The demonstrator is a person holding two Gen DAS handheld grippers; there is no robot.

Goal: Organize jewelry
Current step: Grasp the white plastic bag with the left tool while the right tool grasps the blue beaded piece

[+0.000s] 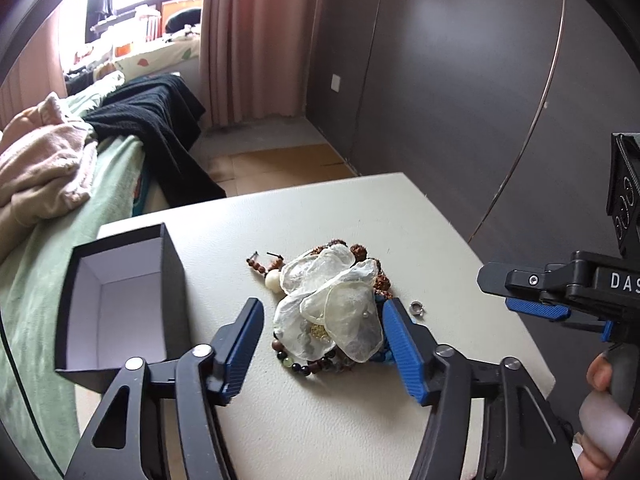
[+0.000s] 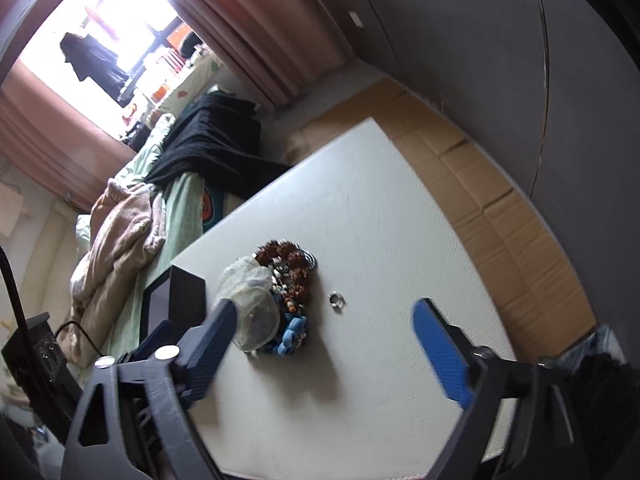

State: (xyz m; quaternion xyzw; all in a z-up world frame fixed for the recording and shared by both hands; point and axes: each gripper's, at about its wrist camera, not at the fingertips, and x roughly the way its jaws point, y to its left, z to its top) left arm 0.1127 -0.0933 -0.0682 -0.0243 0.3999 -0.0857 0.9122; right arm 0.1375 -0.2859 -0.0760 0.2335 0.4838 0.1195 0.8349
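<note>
Bedroom scene: cream table [image 1: 320,420] standing beside a bed with green sheet [image 1: 36,280], pink curtains [image 1: 256,40] hanging behind it. Landmark is the jewelry pile [image 1: 328,308] lying mid-table.

Pile is showing a translucent white fabric flower [image 1: 332,304] sitting on top, brown seed-bead bracelets [image 2: 288,264] lying under its far side, and dark mixed beads [image 1: 308,364] peeking out at its near edge. A blue piece [image 2: 294,334] is sitting at the pile's near end in the right wrist view; can't tell what it is.

Small silver ring [image 1: 417,308] is lying just right of the pile, apart from it. Open black box with white lining [image 1: 120,300] is standing left of the pile, nothing visible inside.

Left claw [image 1: 324,348] is hovering over the pile's near side, fingers spread apart, straddling the flower, right finger [image 1: 404,348] close against the petals; contact unclear.

Right claw [image 2: 324,344] is sitting right of the pile, fingers wide apart, gripping nothing. Right view is motion-blurred.
</note>
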